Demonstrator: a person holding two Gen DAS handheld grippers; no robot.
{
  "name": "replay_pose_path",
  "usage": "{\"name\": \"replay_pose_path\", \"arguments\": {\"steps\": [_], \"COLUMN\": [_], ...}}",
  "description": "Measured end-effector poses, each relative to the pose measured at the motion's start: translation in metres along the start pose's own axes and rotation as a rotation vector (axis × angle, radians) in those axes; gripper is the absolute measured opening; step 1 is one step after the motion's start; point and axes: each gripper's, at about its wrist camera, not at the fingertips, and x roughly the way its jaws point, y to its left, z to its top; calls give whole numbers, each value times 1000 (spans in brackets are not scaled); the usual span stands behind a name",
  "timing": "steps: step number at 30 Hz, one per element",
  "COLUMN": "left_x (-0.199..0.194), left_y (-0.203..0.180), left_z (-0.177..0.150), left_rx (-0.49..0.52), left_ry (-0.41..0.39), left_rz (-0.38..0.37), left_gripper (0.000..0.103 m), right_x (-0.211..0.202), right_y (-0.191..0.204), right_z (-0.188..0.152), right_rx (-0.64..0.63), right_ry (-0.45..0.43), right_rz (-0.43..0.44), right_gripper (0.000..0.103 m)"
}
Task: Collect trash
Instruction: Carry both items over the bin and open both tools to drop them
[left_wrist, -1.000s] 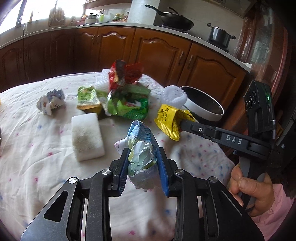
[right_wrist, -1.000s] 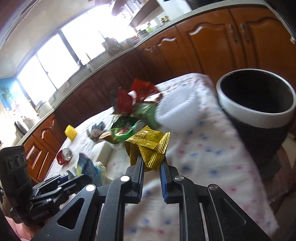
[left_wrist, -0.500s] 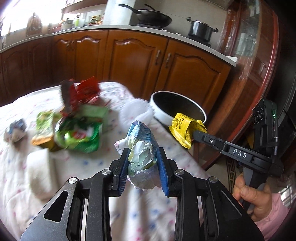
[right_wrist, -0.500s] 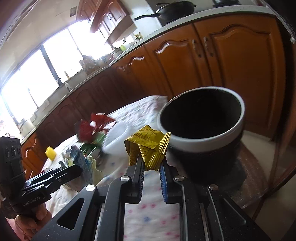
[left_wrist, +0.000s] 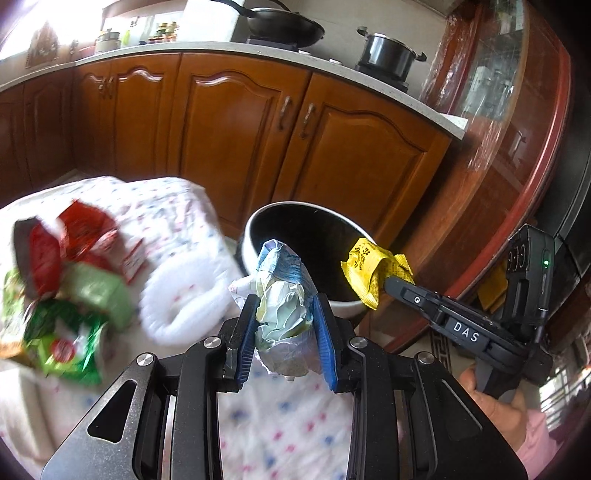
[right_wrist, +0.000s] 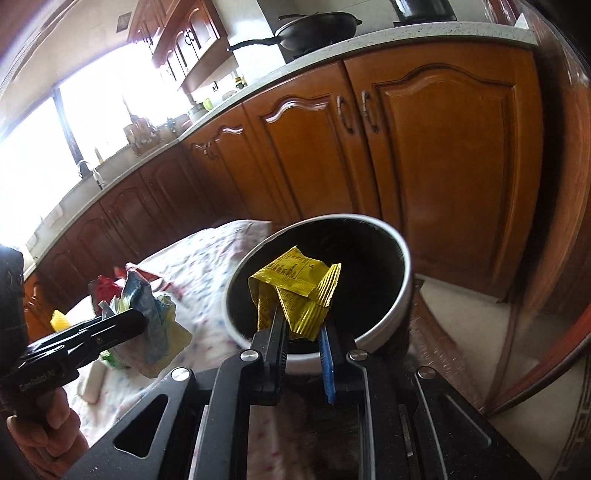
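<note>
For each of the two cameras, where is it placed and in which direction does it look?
Left wrist: sits on the left gripper, looks along its fingers, which clamp a crumpled wrapper, toward the bin and cabinets; the right gripper and its hand show at right.
Right wrist: sits on the right gripper, which clamps a yellow packet, looks down into the bin; the left gripper and its hand show at left.
Shared: bin, both pieces of trash, tablecloth, cabinets.

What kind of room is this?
It looks like a home kitchen. A black wok and a dark lidded pot sit on a stove on the pale countertop, above brown wooden cabinet doors, and there is a sink tap under the bright window.
</note>
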Motion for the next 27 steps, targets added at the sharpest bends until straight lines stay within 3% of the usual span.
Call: {"name": "replay_pose_path", "arguments": {"steps": [12,22,24,27], "left_x": [76,112,116,117], "left_y": [-22,-28,-27,-28], "left_z": [37,47,48,48], "left_rx": [22,39,36,42], "left_ry": [99,175,184,191], "left_rz": [-16,31,30,31], "left_gripper": [28,30,37,51], "right_x": [34,48,49,44], "right_y": [-23,-24,-27,-29], "right_z": [24,29,29,29], "right_rx": [-41,-65,-53,-33], "right_ry": [82,113,116,100], "right_rz": [-39,-61,-58,-55], "right_gripper": [19,20,29,35]}}
